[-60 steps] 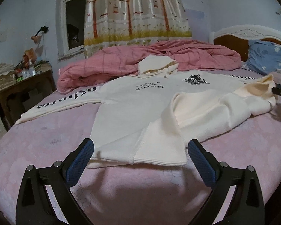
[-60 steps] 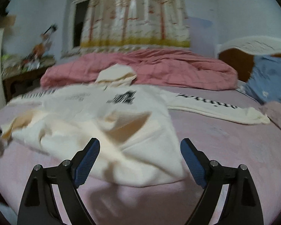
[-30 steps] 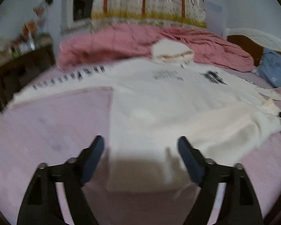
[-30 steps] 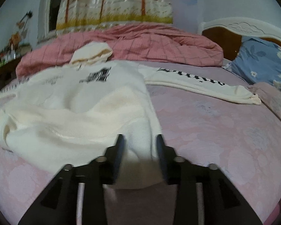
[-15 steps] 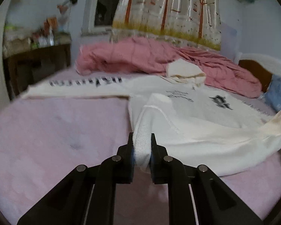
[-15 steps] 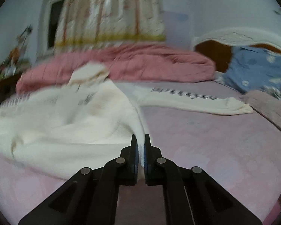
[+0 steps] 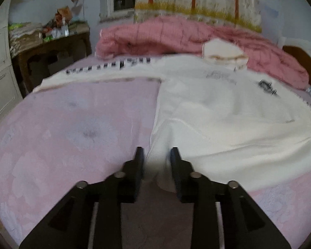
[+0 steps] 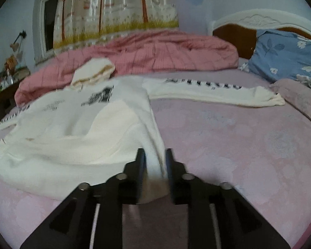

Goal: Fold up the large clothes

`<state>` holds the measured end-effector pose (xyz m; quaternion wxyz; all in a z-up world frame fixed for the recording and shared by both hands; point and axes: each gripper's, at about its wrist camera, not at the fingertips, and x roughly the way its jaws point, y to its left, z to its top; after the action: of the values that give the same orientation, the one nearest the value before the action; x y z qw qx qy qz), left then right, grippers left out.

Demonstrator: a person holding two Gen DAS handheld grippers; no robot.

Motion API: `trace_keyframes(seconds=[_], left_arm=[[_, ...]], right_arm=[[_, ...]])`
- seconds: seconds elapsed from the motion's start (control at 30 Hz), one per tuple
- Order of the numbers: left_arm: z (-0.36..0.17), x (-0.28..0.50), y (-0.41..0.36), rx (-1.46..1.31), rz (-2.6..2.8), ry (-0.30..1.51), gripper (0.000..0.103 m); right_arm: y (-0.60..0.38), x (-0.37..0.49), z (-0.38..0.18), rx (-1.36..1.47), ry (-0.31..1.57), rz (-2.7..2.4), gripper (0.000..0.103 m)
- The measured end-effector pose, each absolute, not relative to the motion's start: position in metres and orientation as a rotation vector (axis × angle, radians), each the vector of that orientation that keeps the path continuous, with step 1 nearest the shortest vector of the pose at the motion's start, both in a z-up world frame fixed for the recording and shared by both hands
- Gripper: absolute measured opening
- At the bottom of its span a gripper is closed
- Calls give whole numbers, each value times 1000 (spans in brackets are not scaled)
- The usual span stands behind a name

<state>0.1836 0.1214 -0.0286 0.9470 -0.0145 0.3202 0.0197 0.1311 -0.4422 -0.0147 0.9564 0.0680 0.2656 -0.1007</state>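
Both my grippers, left (image 7: 156, 155) and right (image 8: 154, 155), are opening up, loosening off the hem corners of the cream knit hoodie (image 7: 228, 112) between my fingers on the pink bedsheet (image 7: 72, 137).

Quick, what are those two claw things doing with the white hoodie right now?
Left gripper: jaws opening, hoodie hem lies between them, no longer pinched.
Right gripper: jaws opening too, hoodie corner between them, released.

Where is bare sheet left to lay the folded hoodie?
Bare pink sheet lies right of the hoodie, below its spread sleeve. More lies left of the body, below the other sleeve. Crowded: the far side, under the pink quilt.
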Motion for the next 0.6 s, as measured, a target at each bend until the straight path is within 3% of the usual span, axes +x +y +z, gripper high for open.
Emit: trace_keyframes(seconds=[0.03, 0.07, 0.1, 0.23, 0.37, 0.6], left_arm=[[-23, 179, 122, -34, 29, 617, 47], [-17, 174, 122, -36, 17, 582, 55], [-12, 168, 121, -29, 5, 537, 68], [5, 162, 100, 49, -64, 456, 82], [10, 190, 85, 109, -89, 509, 84], [-13, 247, 73, 162, -57, 660, 84]], right_arm=[[-443, 128, -12, 142, 523, -214, 40], [-444, 125, -10, 148, 506, -221, 58], [-444, 122, -7, 156, 486, -228, 70], [-440, 119, 1, 154, 444, -184, 71], [-423, 152, 7, 71, 540, -45, 79], [-433, 238, -37, 80, 820, -42, 80]])
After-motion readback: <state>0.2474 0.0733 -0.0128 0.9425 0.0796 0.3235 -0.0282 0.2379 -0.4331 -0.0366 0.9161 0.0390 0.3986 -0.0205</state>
